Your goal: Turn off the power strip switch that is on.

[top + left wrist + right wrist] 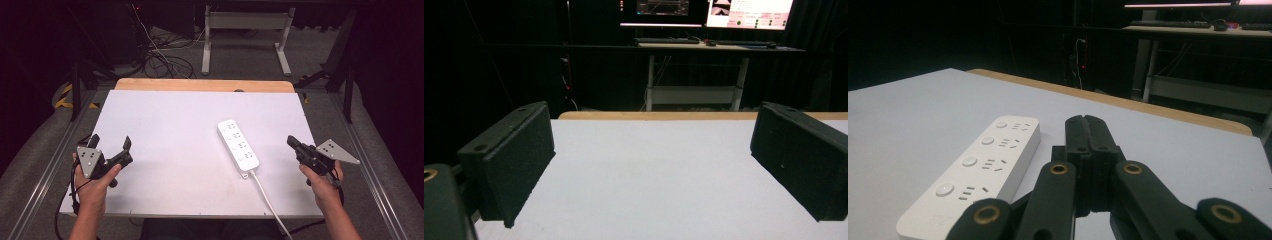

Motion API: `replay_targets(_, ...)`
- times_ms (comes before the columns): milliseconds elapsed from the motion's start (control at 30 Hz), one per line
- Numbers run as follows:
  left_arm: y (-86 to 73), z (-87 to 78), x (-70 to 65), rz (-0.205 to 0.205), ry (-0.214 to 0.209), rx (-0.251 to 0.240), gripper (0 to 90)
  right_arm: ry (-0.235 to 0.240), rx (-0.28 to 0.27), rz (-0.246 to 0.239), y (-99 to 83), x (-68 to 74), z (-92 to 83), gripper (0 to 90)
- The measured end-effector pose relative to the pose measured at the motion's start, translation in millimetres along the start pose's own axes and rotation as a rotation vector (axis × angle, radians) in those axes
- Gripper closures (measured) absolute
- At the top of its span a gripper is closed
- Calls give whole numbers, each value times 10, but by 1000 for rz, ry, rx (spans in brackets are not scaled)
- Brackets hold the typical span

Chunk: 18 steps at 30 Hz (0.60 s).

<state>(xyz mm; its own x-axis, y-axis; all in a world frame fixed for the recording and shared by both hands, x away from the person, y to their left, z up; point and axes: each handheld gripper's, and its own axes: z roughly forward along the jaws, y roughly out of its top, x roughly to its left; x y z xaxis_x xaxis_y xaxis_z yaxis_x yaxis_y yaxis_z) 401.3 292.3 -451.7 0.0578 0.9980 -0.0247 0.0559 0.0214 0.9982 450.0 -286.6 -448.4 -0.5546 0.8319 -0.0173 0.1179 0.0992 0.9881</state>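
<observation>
A white power strip [238, 145] with several sockets and buttons lies right of the middle of the white table [165, 125], its white cord [267, 200] running off the near edge. My right gripper [291, 142] hovers just right of the strip, shut with nothing between its jaws; in the right gripper view the strip [973, 170] lies left of the closed right gripper [1086, 122]. My left gripper [111, 142] is held at the table's left edge, jaws wide apart and empty. In the left gripper view the left gripper [651, 165] frames bare table between its pads [519, 160].
A wooden strip [205, 85] borders the table's far edge. Beyond it stand a white desk frame [245, 35] and tangled cables [160, 55] on the floor. Metal rails [365, 165] run along both sides of the table. Monitors [749, 12] glow on a far desk.
</observation>
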Motion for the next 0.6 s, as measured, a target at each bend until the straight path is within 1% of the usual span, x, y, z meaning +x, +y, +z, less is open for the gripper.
replay_targets(100, -1, 4, 2, -4, 1, 0, 45, 8, -5, 1, 8, 2, 5, 900)
replay_targets(133, -1, 4, 3, -3, 1, 1, 45, 19, -6, -5, 25, 17, 16, 900)
replay_targets(200, 0, 0, -2, -1, -1, 1, 45, 33, 3, -31, 51, 42, 32, 900)
replay_targets(300, -2, 2, -2, 2, 0, 1, 45, 66, 15, -47, 81, 104, 79, 900)
replay_targets(467, -4, 1, 3, -1, 3, 1, 46, 112, 44, -69, 140, 213, 240, 900)
replay_targets(533, -5, 0, 9, -5, 4, 1, 46, 144, 63, -84, 148, 260, 321, 900)
replay_targets(567, -5, 0, 9, -5, 4, 1, 46, 158, 81, -94, 150, 284, 358, 900)
replay_targets(600, -7, 0, 18, -4, 6, 2, 47, 178, 91, -111, 152, 303, 395, 900)
